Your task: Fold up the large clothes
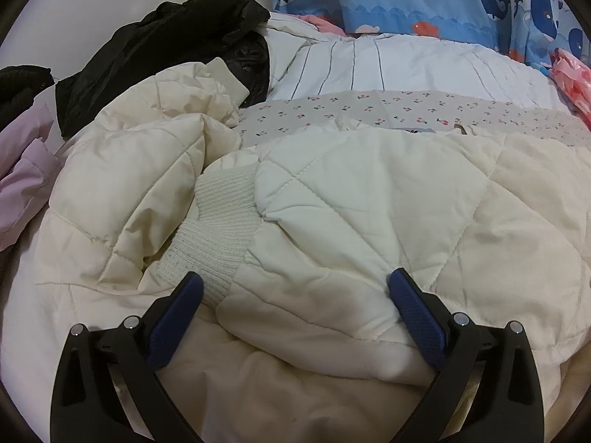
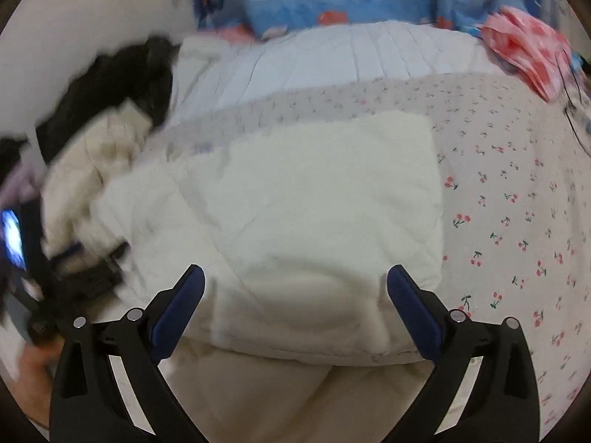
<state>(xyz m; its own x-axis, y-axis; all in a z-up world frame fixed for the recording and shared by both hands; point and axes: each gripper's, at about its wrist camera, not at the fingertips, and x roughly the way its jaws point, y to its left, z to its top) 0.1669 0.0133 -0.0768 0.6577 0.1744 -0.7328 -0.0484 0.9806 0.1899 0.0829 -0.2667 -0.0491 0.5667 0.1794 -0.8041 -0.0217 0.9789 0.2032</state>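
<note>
Across the near edge of the bed (image 2: pixel 517 184), on its cherry-print sheet, a cream quilted jacket (image 1: pixel 351 214) is spread, partly folded, a ribbed cuff (image 1: pixel 218 229) lying on top. The left gripper (image 1: pixel 295 288) is held wide open over the jacket, nothing clamped between its blue pads. The right gripper (image 2: pixel 295 280) is likewise spread wide above the folded jacket, with nothing gripped. A black garment (image 1: pixel 162 59) is heaped toward the bed's far left corner.

Left gripper (image 1: pixel 294 284) and right gripper (image 2: pixel 295 277) both gape wide, angled downward.
</note>
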